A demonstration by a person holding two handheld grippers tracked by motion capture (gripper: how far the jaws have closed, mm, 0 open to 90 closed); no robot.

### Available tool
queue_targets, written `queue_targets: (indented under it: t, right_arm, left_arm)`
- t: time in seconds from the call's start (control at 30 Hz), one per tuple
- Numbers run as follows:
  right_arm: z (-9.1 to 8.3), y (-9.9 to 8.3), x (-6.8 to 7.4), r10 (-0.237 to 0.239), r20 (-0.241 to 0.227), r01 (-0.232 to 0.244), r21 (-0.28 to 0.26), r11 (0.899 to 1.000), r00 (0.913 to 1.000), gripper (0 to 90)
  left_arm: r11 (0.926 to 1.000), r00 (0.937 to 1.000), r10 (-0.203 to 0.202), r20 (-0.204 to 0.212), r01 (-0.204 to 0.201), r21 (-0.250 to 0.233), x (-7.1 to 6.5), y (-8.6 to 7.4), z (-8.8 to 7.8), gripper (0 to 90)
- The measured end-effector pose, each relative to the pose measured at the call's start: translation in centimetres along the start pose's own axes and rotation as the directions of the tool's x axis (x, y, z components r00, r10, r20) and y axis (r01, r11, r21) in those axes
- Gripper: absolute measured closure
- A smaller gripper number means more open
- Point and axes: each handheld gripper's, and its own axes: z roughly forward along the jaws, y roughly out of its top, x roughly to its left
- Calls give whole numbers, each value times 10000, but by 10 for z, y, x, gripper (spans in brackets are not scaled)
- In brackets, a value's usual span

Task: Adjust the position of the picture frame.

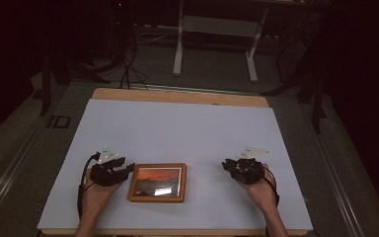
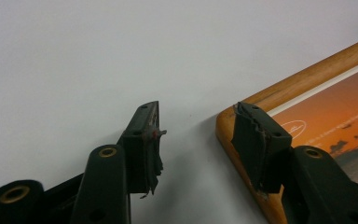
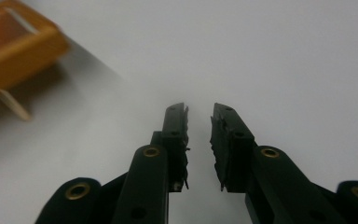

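A wooden picture frame [image 1: 157, 182] holding an orange sunset photo lies flat near the table's front edge. My left gripper [image 1: 126, 169] sits just left of it and points at its left side. In the left gripper view that gripper [image 2: 196, 109] stands open: one jaw hovers over the frame's [image 2: 307, 74] rounded corner, the other over bare table, and only table shows in the gap. My right gripper [image 1: 225, 165] rests apart to the frame's right. In its own view the right gripper [image 3: 199, 109] is open by a narrow gap with nothing in it, and the frame [image 3: 23, 46] is blurred at the upper left.
A white sheet [image 1: 177, 128] covers the wooden table [image 1: 177, 96]. A thin pale prop stick [image 3: 11, 105] pokes out from under the frame. Beyond the table's far edge, a white desk base [image 1: 214, 29] and cables lie on the dark floor.
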Motion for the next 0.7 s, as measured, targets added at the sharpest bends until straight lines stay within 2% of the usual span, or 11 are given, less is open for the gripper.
queue_targets:
  t: [0.2, 0.43, 0.53, 0.7]
  right_arm:
    - [7, 24, 22, -1003, -381, 1001, -62, 9950, 9942, 755]
    - [24, 42, 45, -1394, -981, 1394, -69, 9902, 9854, 850]
    - [30, 49, 56, -1659, -1090, 1657, -108, 9861, 9801, 899]
    - [36, 59, 73, -2132, -1410, 2139, -101, 9768, 9668, 900]
  left_arm:
    - [9998, 9998, -208, 0, 208, -71, 3, -1, -1, 491]
    - [9994, 9993, -310, 204, 312, -113, 1, -1, -4, 491]
    - [9995, 9994, -268, 229, 271, -130, 0, 0, -6, 491]
    - [9995, 9994, -254, 238, 258, -160, -1, 0, -7, 491]
